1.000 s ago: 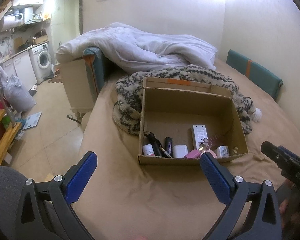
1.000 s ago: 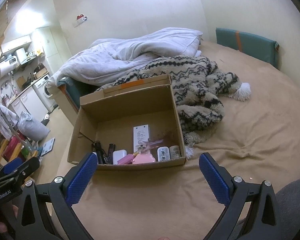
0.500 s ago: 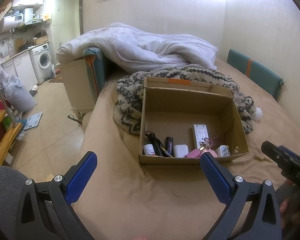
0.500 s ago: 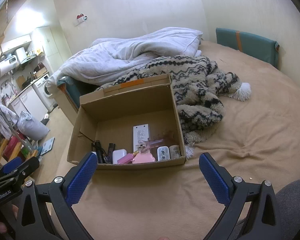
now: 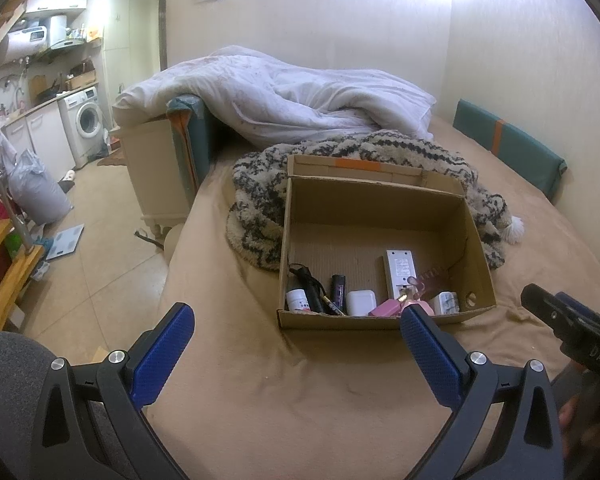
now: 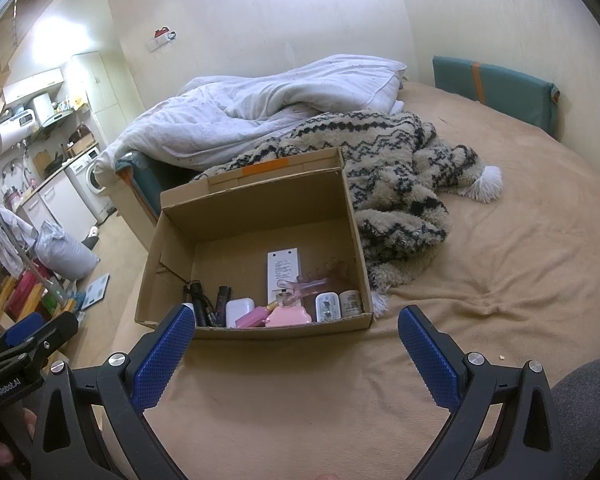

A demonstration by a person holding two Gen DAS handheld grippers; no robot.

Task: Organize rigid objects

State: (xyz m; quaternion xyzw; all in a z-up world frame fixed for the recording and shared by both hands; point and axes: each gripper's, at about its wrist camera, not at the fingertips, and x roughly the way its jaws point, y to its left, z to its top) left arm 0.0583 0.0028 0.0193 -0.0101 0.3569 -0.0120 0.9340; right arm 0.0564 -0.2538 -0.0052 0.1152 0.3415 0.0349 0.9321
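Cardboard box open-topped on bed, small items along its near wall, patterned blanket touching behind, left gripper and right gripper jaws apart, empty.

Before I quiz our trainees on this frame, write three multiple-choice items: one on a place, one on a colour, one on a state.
1. Where do the small items lie in the cardboard box?
A. along its near wall
B. along its far wall
C. outside it

2. What colour is the cushion by the wall?
A. red
B. teal
C. black

3. How do the right gripper's jaws stand?
A. shut on a bottle
B. shut, empty
C. open, empty

Key: 1 A, they cluster at the near wall; 2 B, teal with an orange stripe; 3 C, blue pads wide apart.
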